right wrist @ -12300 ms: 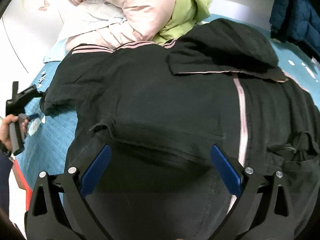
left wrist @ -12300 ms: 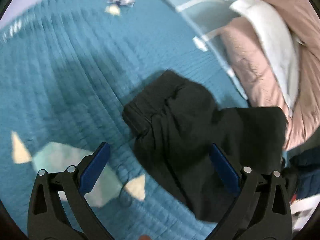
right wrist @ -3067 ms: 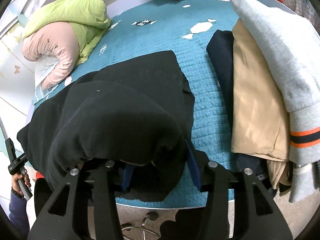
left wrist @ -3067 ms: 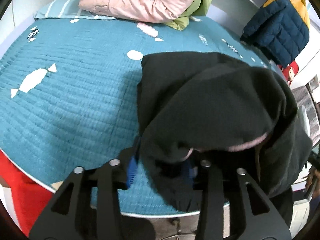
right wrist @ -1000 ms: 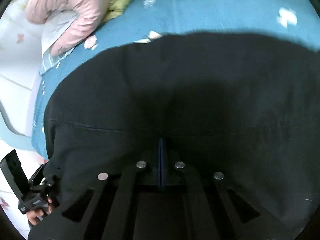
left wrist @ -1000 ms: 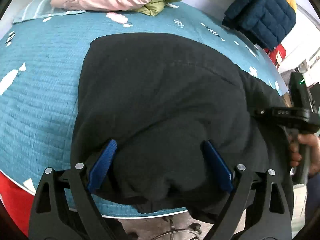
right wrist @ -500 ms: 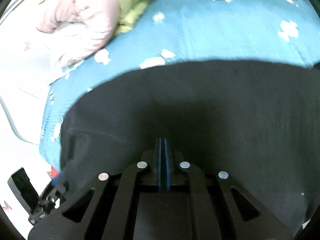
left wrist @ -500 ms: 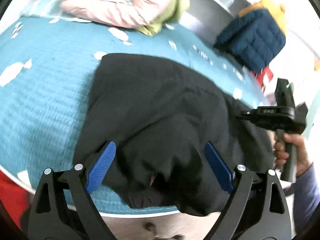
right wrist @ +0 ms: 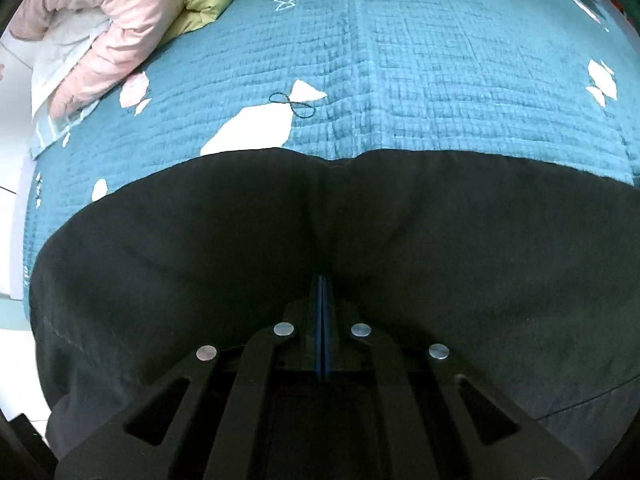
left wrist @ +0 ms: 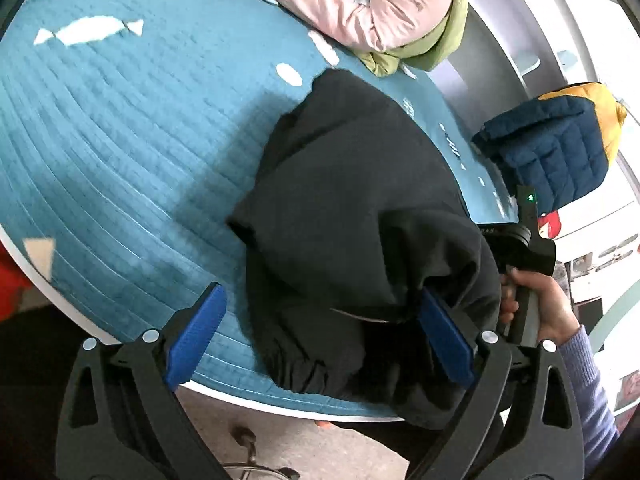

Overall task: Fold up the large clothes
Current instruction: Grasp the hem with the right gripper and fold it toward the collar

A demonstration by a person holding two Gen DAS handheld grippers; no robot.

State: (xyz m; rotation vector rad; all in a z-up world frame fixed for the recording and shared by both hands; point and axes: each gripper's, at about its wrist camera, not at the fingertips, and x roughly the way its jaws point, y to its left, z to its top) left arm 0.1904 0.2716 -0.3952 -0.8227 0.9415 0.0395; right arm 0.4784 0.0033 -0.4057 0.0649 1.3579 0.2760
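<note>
The left gripper [left wrist: 320, 336] hangs nearest, fingers spread wide and holding nothing, poised over the near edge of the black garment [left wrist: 360, 216]. That garment lies bunched at the near rim of the teal quilt [left wrist: 120, 128], part of it drooping over the quilt's edge. At the garment's right side the right gripper [right wrist: 321, 320] has its fingers pressed flat together; it appears pinched on the garment's fabric, though the cloth hides the tips. From the left wrist view, the person's right hand [left wrist: 540, 304] holds that tool just beside the garment. Beyond the garment lie a pink padded jacket [left wrist: 360, 4] and a navy puffer jacket [left wrist: 552, 160].

The step in hand looks like a further fold of the garment. Next, the left gripper probably needs to close on the near edge so both tools can carry it across.

Compared with half a second ago, the garment sits more heaped, and the left gripper is still open.
</note>
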